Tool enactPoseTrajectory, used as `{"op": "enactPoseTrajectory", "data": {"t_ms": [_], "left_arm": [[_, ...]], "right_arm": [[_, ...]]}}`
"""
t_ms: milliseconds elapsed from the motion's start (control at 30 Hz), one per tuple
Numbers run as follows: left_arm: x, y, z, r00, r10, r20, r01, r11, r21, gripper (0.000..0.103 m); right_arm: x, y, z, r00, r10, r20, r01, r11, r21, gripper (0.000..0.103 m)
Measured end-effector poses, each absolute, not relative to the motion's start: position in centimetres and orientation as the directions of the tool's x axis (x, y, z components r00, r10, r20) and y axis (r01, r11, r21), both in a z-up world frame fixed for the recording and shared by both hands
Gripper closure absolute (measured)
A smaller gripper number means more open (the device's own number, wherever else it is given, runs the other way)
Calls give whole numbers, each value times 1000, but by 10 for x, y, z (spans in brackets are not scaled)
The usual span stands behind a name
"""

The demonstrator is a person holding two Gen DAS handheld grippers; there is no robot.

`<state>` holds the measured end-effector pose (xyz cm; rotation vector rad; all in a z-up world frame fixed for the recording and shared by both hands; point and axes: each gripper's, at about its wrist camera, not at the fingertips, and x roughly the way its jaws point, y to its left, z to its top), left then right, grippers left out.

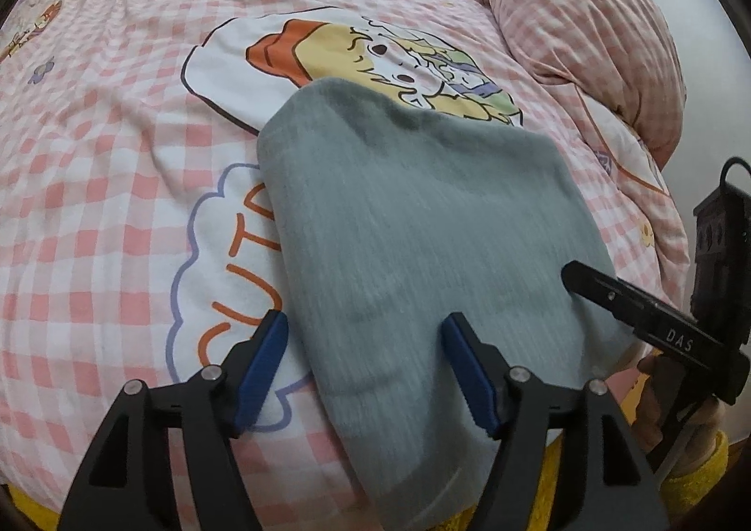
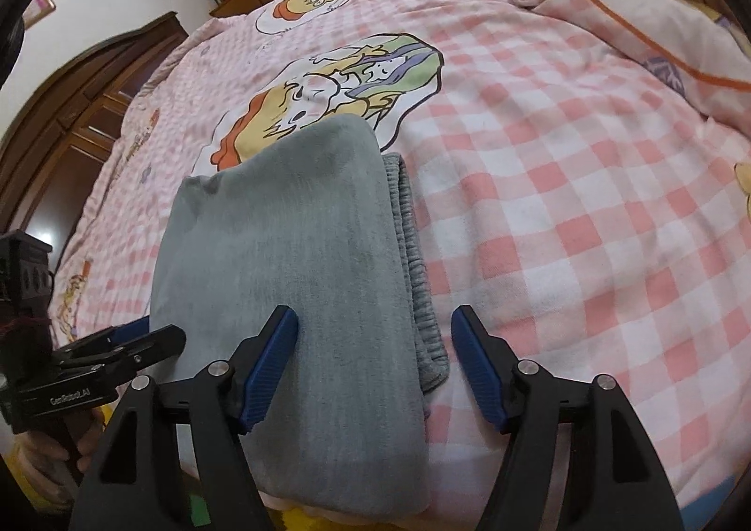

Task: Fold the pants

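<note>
— Both sets of jaws are standing wide and gripping nothing. On the left gripper, the grey pants are lying between the blue pads, with the left edge of the cloth running just inside the left pad; neither pad is pressing on it.

— And the right gripper?

— Its jaws are gaping just as far. The right edge of the pants, where the ribbed waistband is peeking out from under the top layer, is sitting between the pads (nearer the left one), and the right pad is hovering over bare checked bedsheet.

— So which step are we looking at?

— I'd judge a fold is already laid: the cloth is sitting as a compact rectangle stretching straight ahead of both pairs of jaws, the far end rounded over. Both hands are looking freed from it.

— What is the next move calling for?

— Either another fold or just tidying, I can't say which. For a further fold, each gripper would need to be closing on a near corner through all the layers, then both carrying evenly toward the far end, so the waistband isn't sliding out sideways.
</note>
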<state>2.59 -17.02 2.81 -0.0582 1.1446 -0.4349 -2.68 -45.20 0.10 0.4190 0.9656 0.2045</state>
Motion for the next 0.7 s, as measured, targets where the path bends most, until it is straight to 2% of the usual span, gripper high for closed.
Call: {"op": "enactPoseTrajectory", "data": {"t_ms": [233,400,700], "left_arm": [[24,-159,37,429,-375,-822,272,921,-278,31],[30,-155,22,359,-435,-826,247,897,-366,31],[31,-152,17,335,-462,-821,231,885,-404,29]], "right_arm": [[-29,-450,1,566,352,-745,4,903,430,33],[-30,-452,-2,576,357,-735,11,896,444,33],[-29,-453,-3,590,343,-731,50,888,457,33]]}}
